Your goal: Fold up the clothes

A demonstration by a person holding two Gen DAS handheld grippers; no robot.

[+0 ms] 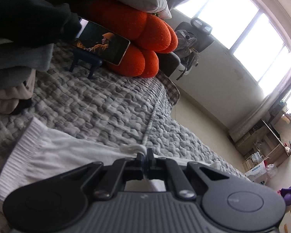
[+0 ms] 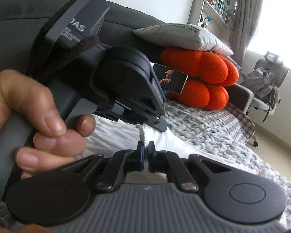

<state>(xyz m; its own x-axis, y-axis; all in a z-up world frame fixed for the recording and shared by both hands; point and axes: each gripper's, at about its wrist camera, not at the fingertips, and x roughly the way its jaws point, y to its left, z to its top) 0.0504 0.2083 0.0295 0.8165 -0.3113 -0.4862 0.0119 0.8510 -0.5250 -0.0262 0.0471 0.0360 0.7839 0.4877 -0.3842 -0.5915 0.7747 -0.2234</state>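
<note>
A white garment [image 1: 48, 155] with a ribbed hem lies on the grey quilted bed cover [image 1: 106, 104]. My left gripper [image 1: 145, 152] is shut on a bunched edge of that white cloth. In the right wrist view my right gripper [image 2: 145, 147] is shut on a corner of the same white garment [image 2: 164, 139]. The left gripper [image 2: 153, 124], held by a hand [image 2: 44, 120], pinches the cloth just above and beyond my right fingertips. Both grips sit close together on the fabric.
A stack of folded dark, grey and beige clothes [image 1: 15, 68] sits at the left. A phone on a blue stand [image 1: 102, 44] leans against an orange cushion [image 1: 141, 38] under a grey pillow [image 2: 184, 36]. The bed edge, floor and a chair [image 2: 265, 81] lie to the right.
</note>
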